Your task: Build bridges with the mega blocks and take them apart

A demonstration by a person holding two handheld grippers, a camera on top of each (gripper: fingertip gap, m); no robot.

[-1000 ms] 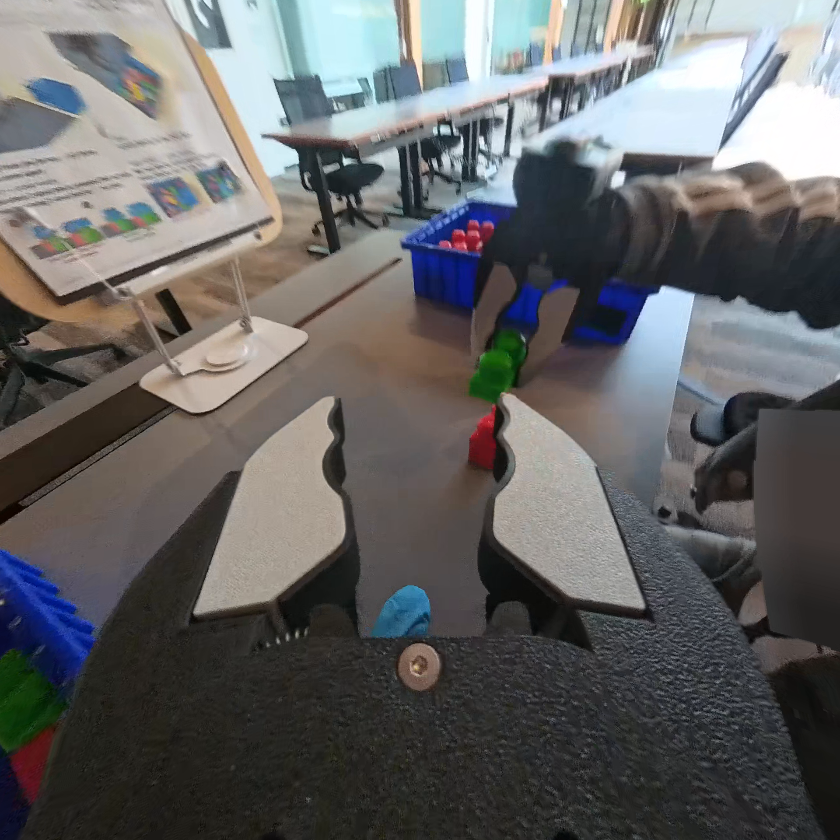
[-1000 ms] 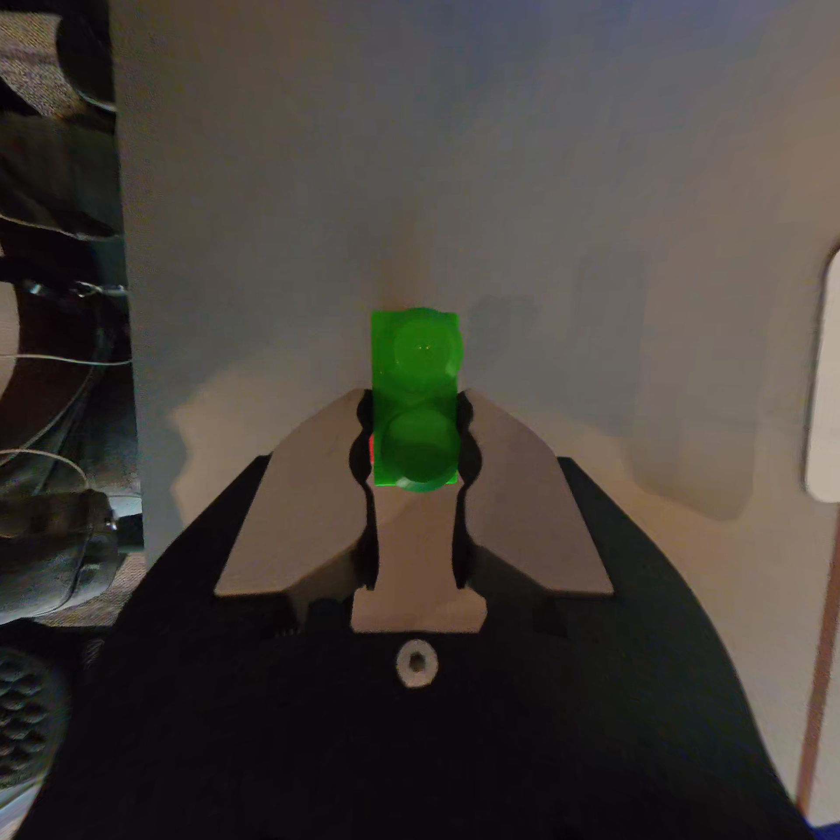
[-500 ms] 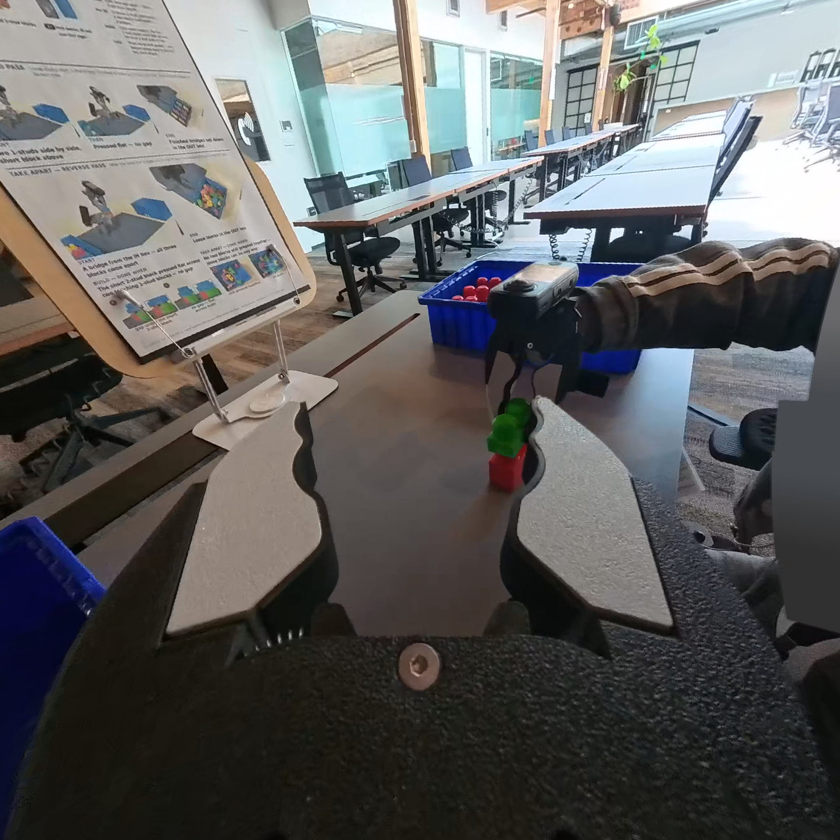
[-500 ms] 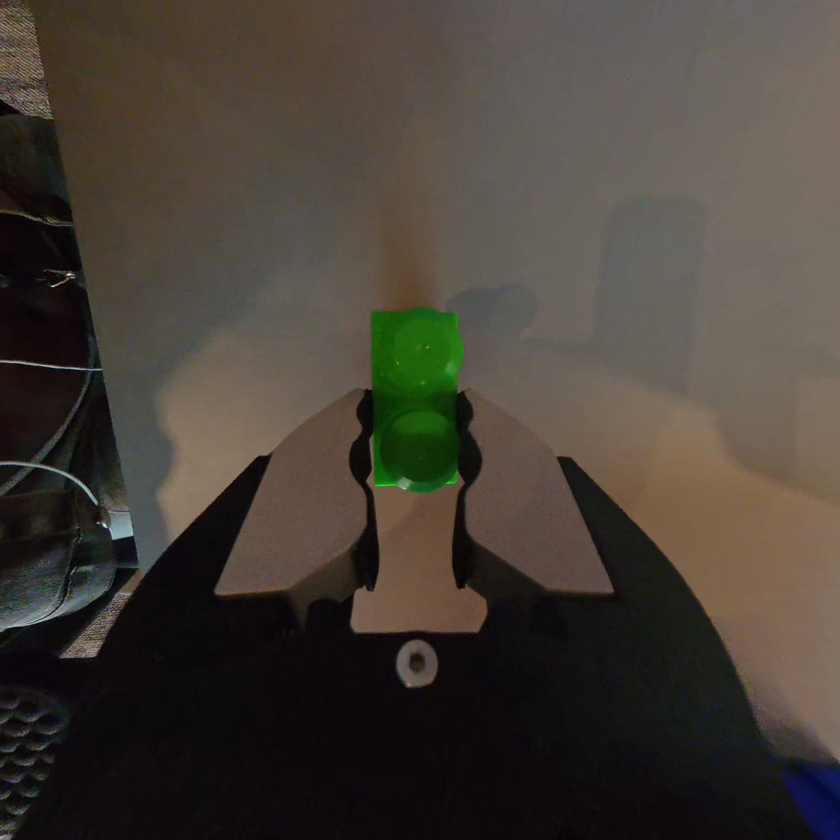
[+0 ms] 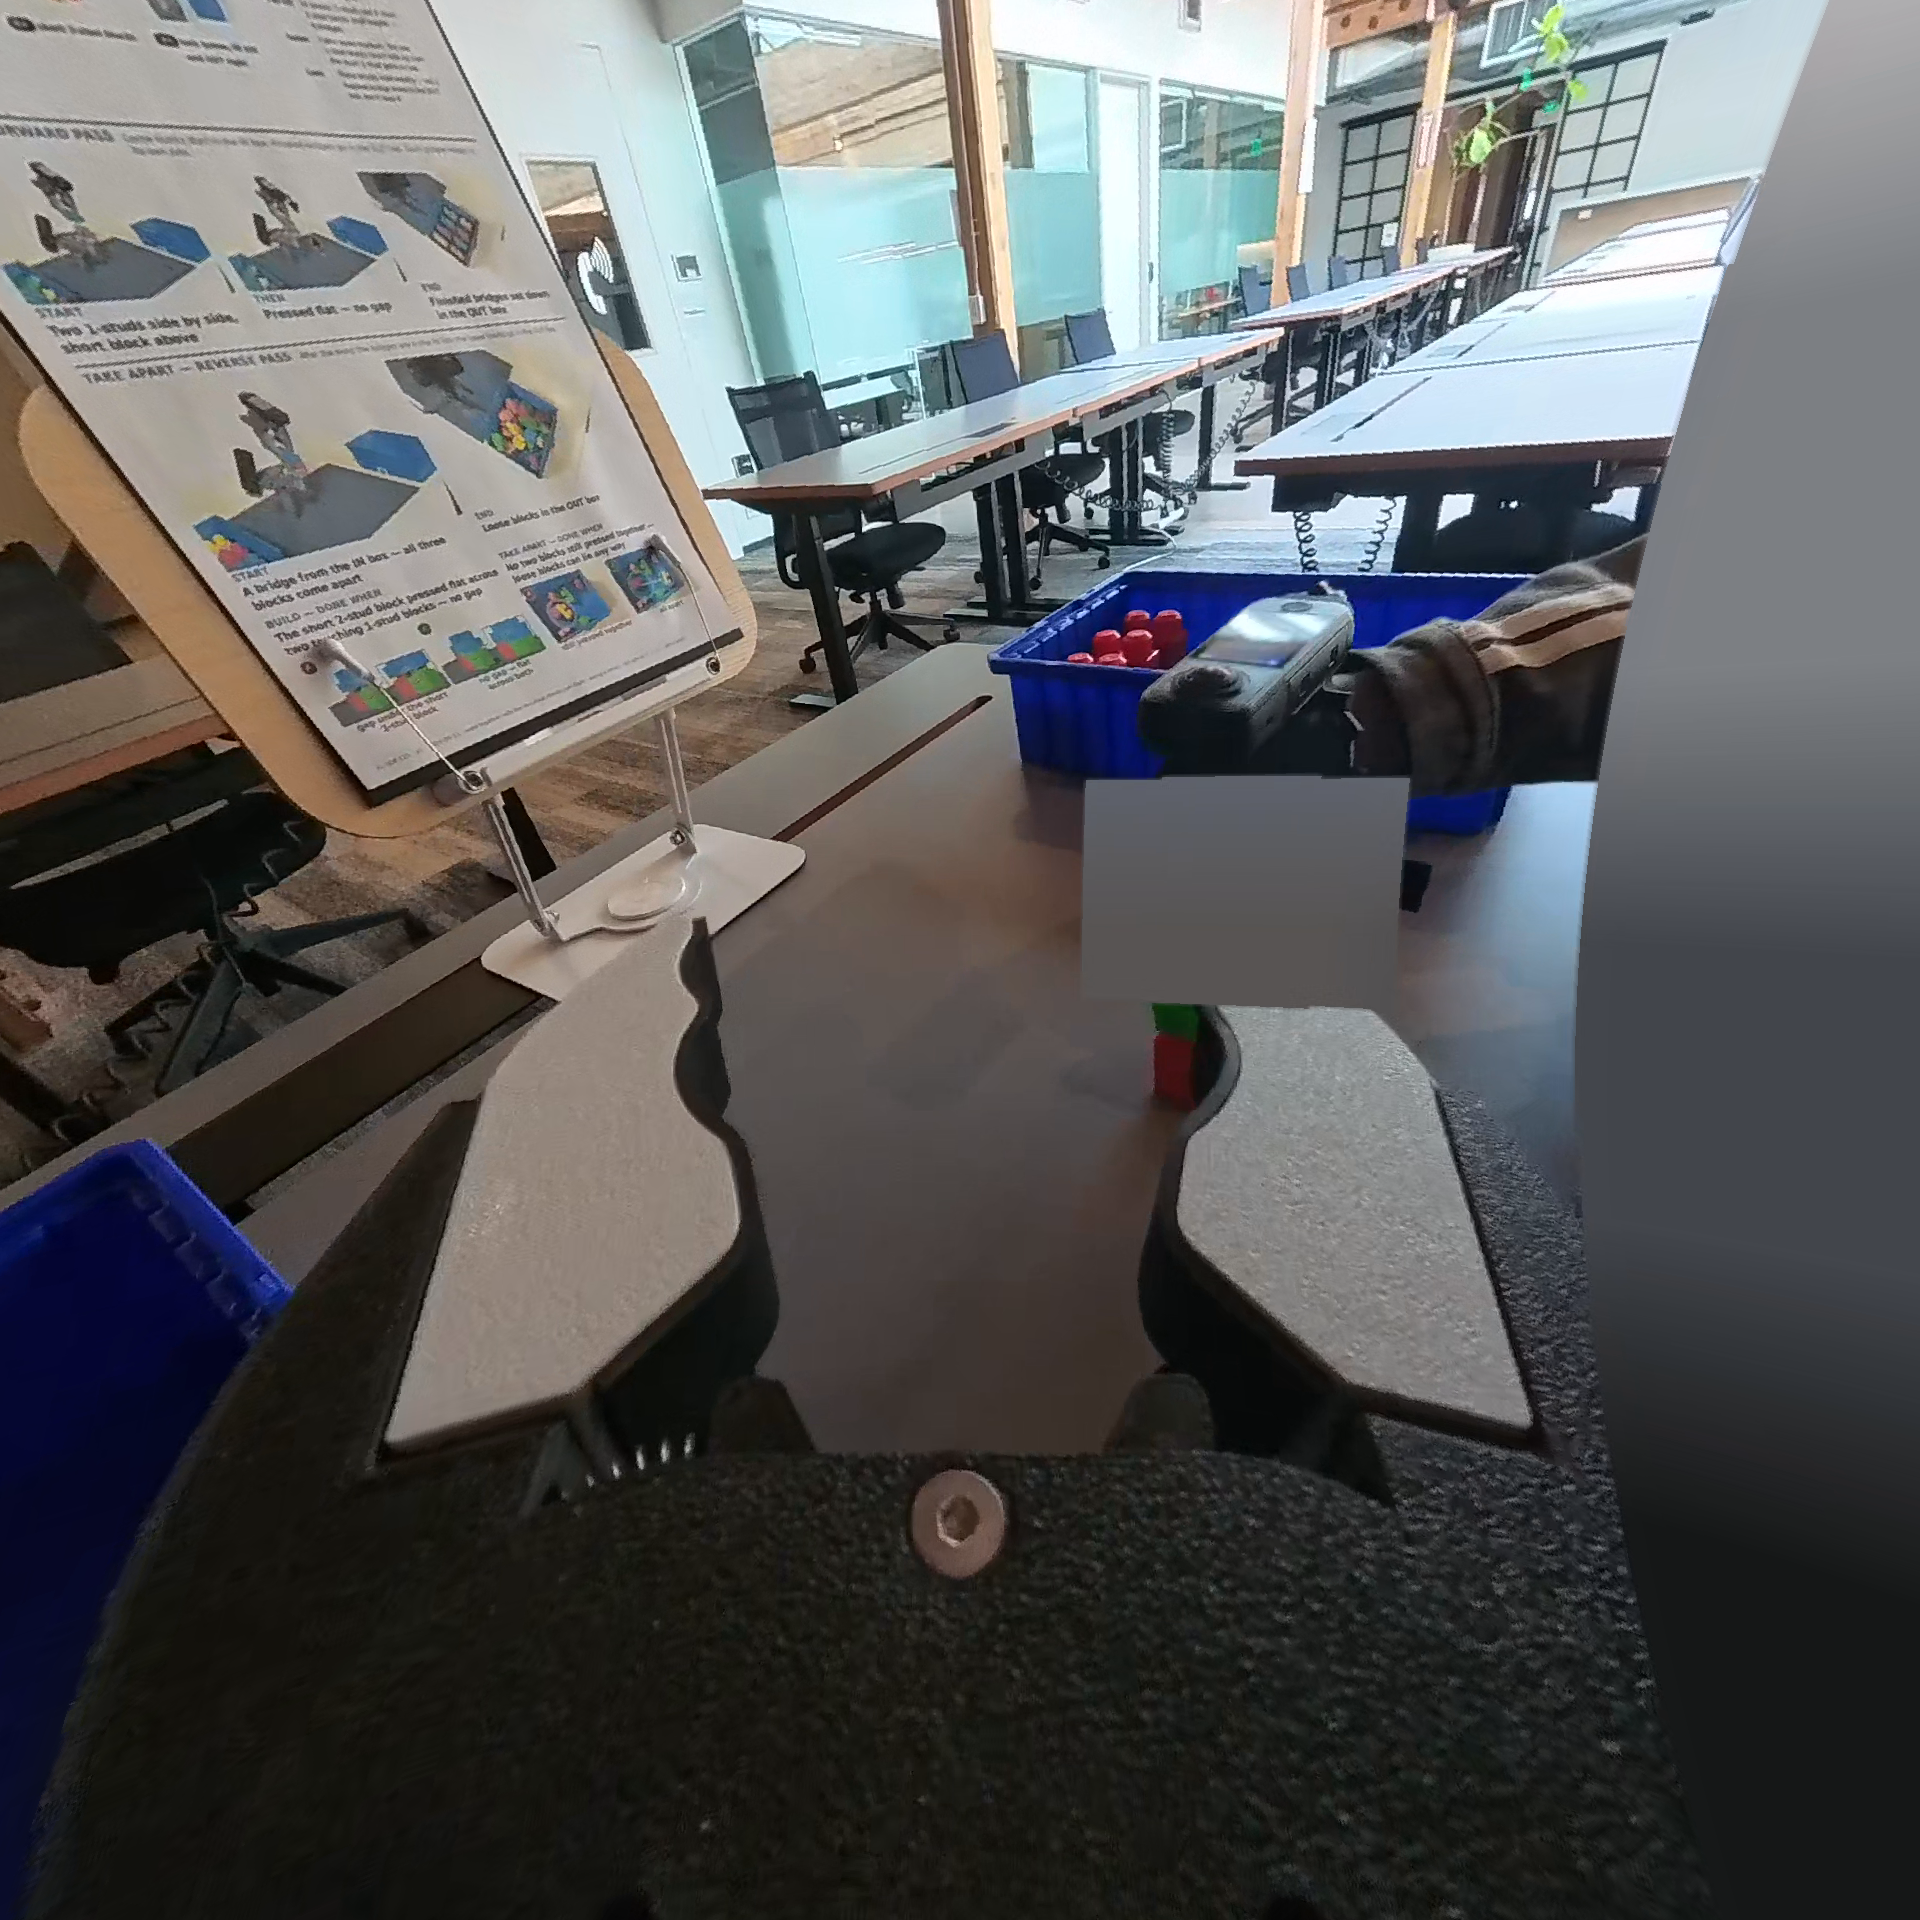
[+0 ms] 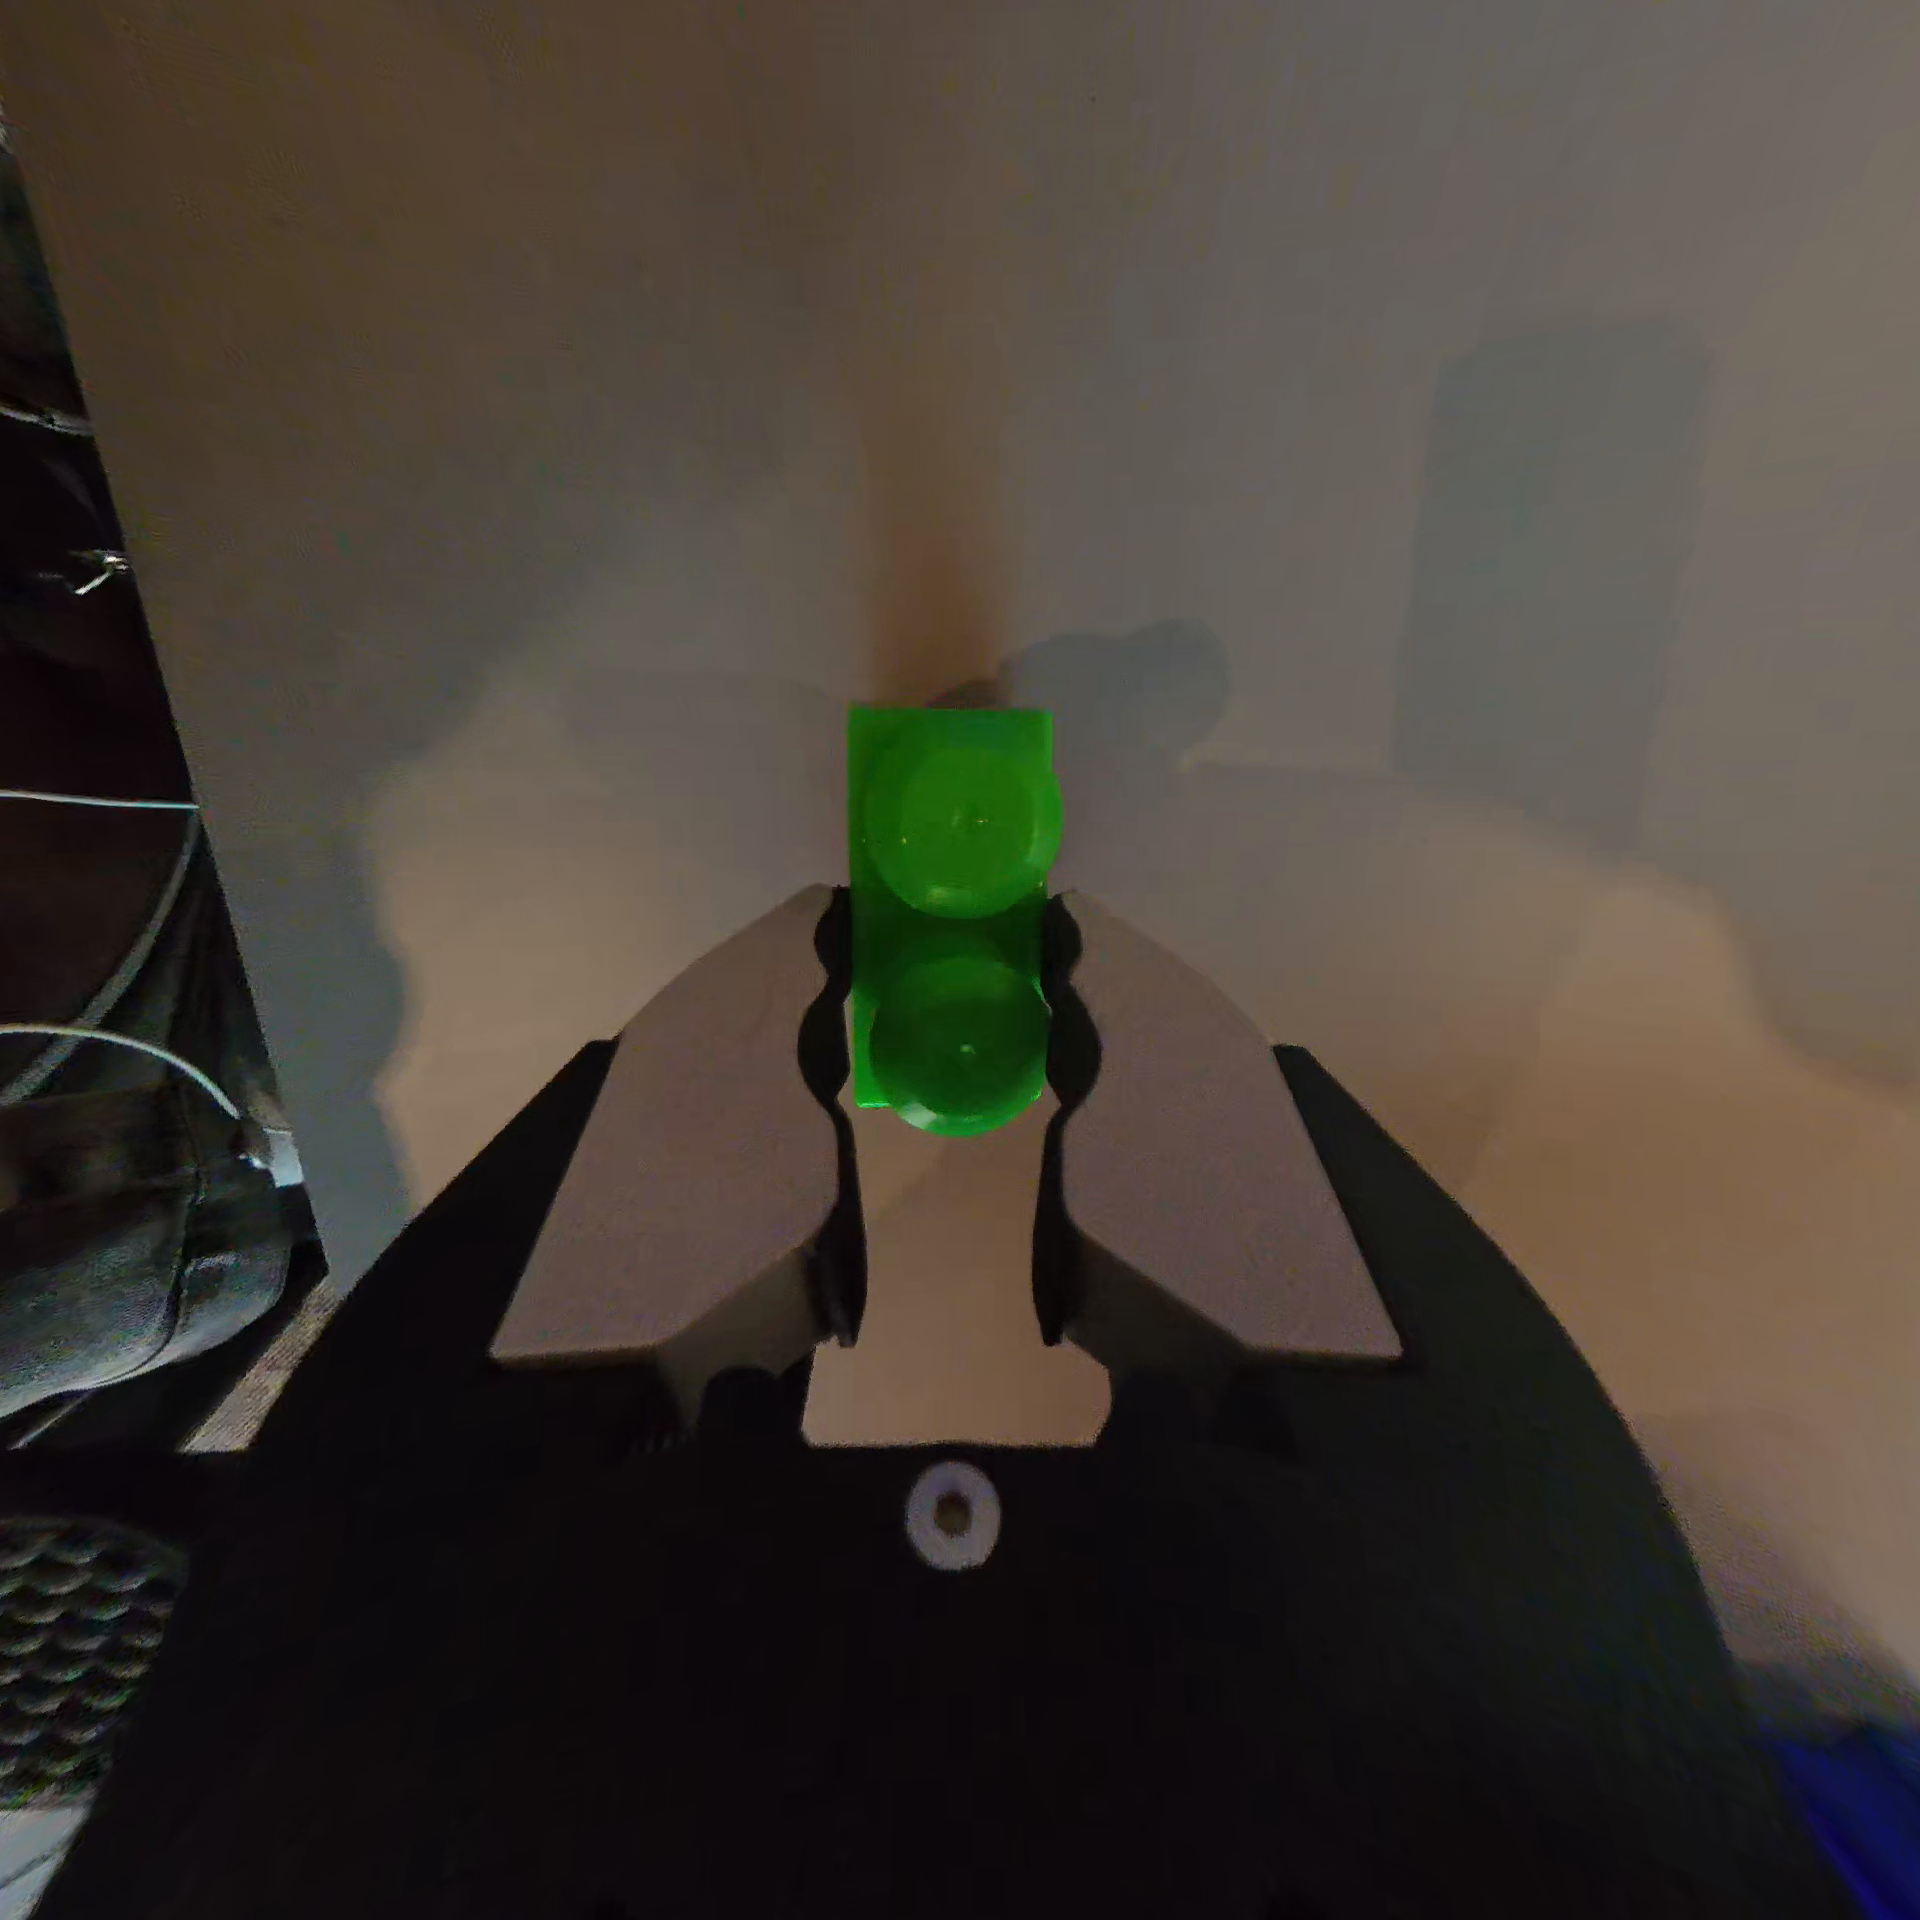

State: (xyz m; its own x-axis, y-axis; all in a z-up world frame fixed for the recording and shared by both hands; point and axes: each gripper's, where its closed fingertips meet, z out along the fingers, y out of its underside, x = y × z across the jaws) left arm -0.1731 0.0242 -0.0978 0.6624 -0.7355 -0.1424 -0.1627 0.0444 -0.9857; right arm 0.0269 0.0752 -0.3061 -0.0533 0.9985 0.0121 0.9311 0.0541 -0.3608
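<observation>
right gripper (image 6: 951,997) clamped on green block (image 6: 951,904) flanks | left gripper (image 5: 956,1101) fingers apart, empty | block: light, rigid, smooth; judged grip sides

Each handheld gripper has a black body with a coarse pebbled surface. On the left gripper (image 5: 956,1049), two flat pale grey fingers (image 5: 582,1195) with a grainy finish and wavy, scalloped inner edges sit on top, and a silver hex-socket screw (image 5: 958,1523) lies centred behind them. The right gripper (image 6: 948,971) has the same build, its grey fingers (image 6: 717,1132) dim in low light, with a pale ringed screw (image 6: 951,1513). The person wears a dark olive sleeve (image 5: 1496,675) with tan stripes.
</observation>
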